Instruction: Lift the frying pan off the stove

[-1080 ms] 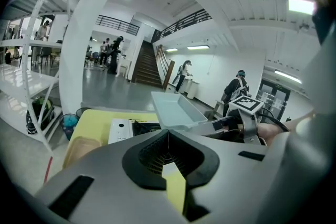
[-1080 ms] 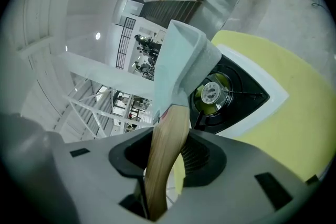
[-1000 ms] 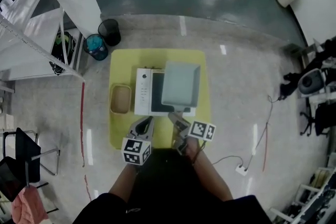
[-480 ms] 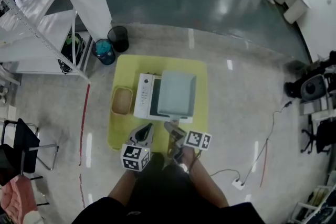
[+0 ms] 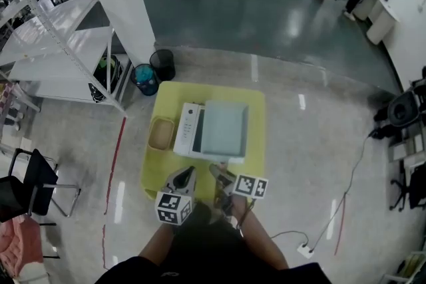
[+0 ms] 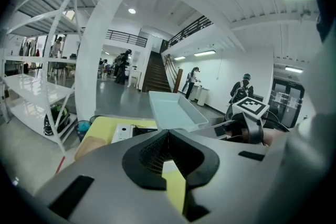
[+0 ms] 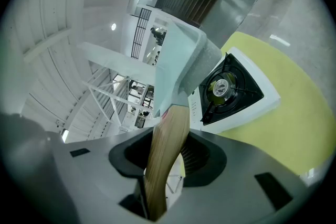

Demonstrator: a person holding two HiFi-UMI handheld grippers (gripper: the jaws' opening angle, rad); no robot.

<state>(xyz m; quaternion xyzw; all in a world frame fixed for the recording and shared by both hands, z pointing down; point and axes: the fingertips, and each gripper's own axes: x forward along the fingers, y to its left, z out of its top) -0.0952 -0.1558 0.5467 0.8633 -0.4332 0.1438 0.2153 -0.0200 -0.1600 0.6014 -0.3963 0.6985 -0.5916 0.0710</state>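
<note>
A square pale-blue frying pan (image 5: 225,131) with a wooden handle (image 7: 168,149) hangs tilted above the white stove (image 5: 188,128) on the yellow table (image 5: 255,110). My right gripper (image 5: 217,171) is shut on the handle. In the right gripper view the pan (image 7: 181,60) is clear of the black burner (image 7: 227,86). My left gripper (image 5: 188,173) hovers at the table's near edge, left of the handle, shut with nothing in it. In the left gripper view the pan (image 6: 176,110) floats ahead of my left gripper (image 6: 168,134).
A tan wooden tray (image 5: 162,134) lies left of the stove. Two bins (image 5: 145,78) stand on the floor beyond the table's far left corner, beside a white column and metal shelving (image 5: 46,43). A cable and socket strip (image 5: 305,251) lie on the floor at the right.
Both grippers have risen a little, and the pan has come up with the right one. The head view has tipped up and shows more of the hall.
</note>
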